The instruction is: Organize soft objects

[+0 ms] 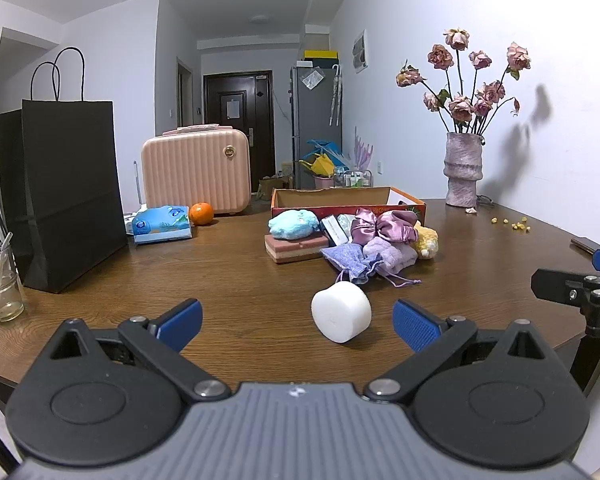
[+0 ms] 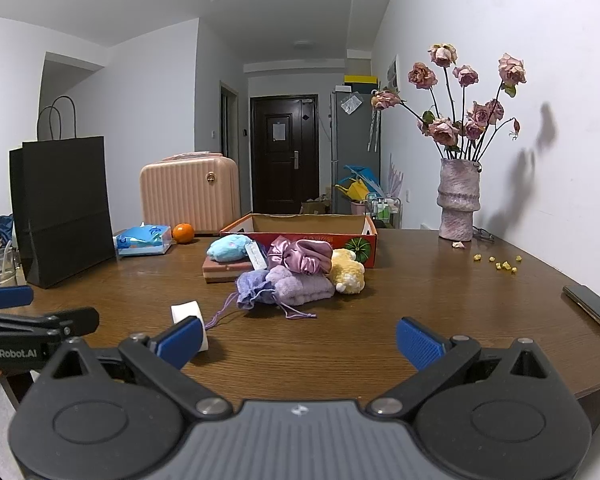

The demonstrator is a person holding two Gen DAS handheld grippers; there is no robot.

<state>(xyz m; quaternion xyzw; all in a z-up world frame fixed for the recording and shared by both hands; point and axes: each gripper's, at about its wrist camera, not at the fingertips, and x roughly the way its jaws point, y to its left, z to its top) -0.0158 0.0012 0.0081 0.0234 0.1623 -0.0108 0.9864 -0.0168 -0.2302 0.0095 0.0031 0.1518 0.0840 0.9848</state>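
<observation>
At the far left of the wooden table [image 1: 240,280] stands a black paper bag [image 1: 70,192], with a clear plastic cup [image 1: 0,292] near its left side. Right of the bag lie a blue tissue pack [image 1: 162,224] and an orange [image 1: 201,213], the two just beside each other, and behind them a pink ribbed suitcase [image 1: 196,168].

The left gripper [image 1: 296,322] hovers low over the near table edge, its blue fingers spread wide and holding nothing. Between them and a little farther off lies a white foam cylinder [image 1: 341,311] — tipped on its side, its axis running near-to-far with one flat round end facing the camera and angled slightly left.

Beyond it sits the pile of soft things in front of an open cardboard box [image 2: 300,226]: a light-blue plush [image 1: 294,224] on a pink sponge block [image 1: 296,247], a lavender drawstring pouch [image 2: 254,286], a purple folded towel [image 2: 300,288], a mauve satin scrunchie [image 2: 300,258] and a yellow plush toy [image 2: 348,272], all touching.

The right gripper [image 2: 300,342] is likewise open and empty, level with the left. Farther right stand a vase of dried roses [image 2: 458,200] against the wall and a phone [image 2: 590,306] near the table's right edge.
</observation>
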